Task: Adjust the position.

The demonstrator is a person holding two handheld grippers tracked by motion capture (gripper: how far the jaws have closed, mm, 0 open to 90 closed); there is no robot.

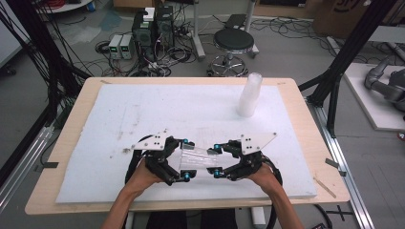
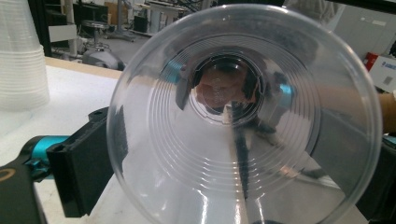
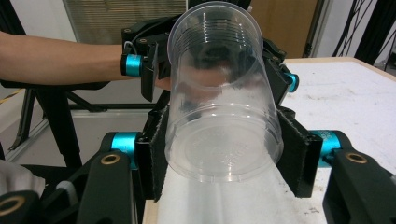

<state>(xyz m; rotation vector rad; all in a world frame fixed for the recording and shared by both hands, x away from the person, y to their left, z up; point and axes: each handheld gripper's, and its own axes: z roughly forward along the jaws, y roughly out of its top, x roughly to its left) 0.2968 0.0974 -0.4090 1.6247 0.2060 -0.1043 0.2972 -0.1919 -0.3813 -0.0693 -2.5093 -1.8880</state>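
Observation:
A clear plastic cup (image 1: 198, 160) lies on its side just above the white foam board (image 1: 143, 109), near the table's front edge, held between both grippers. My left gripper (image 1: 185, 160) is shut on its open rim end; the left gripper view looks straight into the cup's mouth (image 2: 224, 140), with one black pad (image 2: 84, 168) pressed to the rim and the other hidden behind the cup. My right gripper (image 3: 226, 158) is shut on the cup's base (image 3: 224, 154), both pads against its sides. In the high view the right gripper (image 1: 216, 161) faces the left one.
An upright stack of clear cups (image 1: 249, 95) stands on the board at the back right, also seen as a stack of cups (image 2: 21, 56) in the left gripper view. The wooden table rim (image 1: 71, 124) frames the board. A stool (image 1: 233, 43) and cables lie beyond.

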